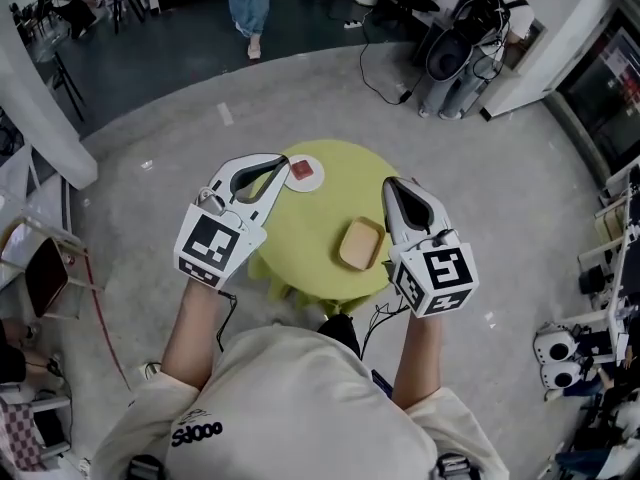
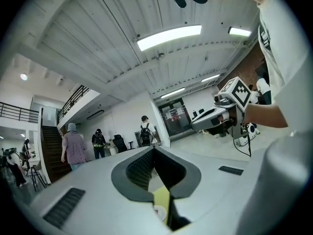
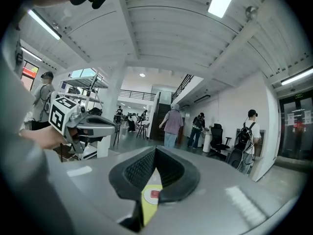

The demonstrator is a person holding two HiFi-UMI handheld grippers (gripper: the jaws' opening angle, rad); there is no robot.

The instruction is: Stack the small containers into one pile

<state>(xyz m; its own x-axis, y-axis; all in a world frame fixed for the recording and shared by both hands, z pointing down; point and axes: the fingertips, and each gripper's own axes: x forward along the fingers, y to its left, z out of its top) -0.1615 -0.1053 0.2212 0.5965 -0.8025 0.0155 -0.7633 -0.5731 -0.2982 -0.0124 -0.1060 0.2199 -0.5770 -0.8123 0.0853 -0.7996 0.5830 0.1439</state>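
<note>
Below, tan container [image 1: 361, 244], table [image 1: 320, 218]; person [image 1: 247, 3] beyond

Large open lab or workshop hall; bare concrete floor [image 1: 500, 198]; strip lights [image 2: 168, 37] on a panelled white ceiling; staircase [image 2: 49, 151] up to a railed mezzanine [image 2: 19, 112]; office chairs [image 3: 217, 134]; people [image 3: 171, 124] standing about with backpacks.

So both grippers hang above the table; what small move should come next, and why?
Probably open the right gripper and lower it toward the tan container: it and the left gripper are shut and empty, and that container sits apart from the white container.
</note>
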